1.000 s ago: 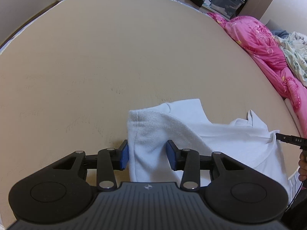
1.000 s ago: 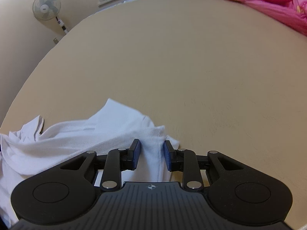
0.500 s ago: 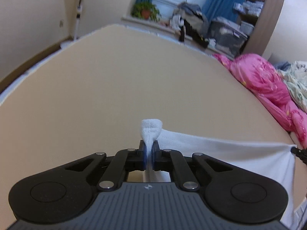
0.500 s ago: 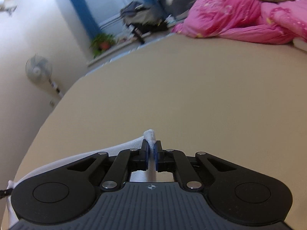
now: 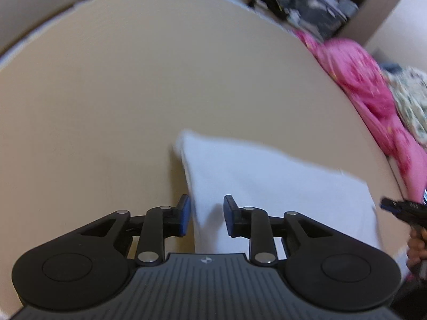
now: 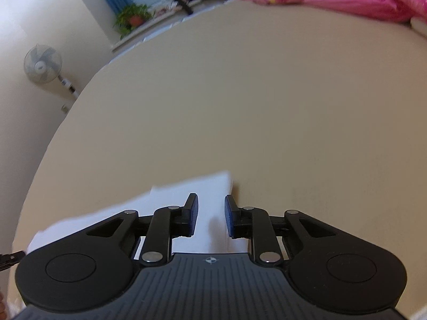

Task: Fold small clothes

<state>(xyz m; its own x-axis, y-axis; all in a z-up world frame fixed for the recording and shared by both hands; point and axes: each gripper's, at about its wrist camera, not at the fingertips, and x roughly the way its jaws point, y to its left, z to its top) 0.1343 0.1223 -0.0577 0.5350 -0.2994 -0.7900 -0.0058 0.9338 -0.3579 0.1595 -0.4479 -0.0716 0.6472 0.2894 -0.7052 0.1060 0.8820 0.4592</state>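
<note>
While the white garment [image 5: 267, 186] lies flat on the tan bed surface [image 5: 133, 93], the left gripper [image 5: 205, 214] and right gripper [image 6: 210, 214] both stand parted, gripping nothing.

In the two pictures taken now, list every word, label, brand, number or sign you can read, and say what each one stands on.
No readable words or numbers in either view.
Small round crosshair emblem, no letters: on the left gripper, on its ribbed grey body.
The same emblem: on the right gripper, on its body.
White marks on the side of the right gripper as it shows at the edge of the left wrist view: too blurred to read.
White garment: no print or tag visible.
</note>
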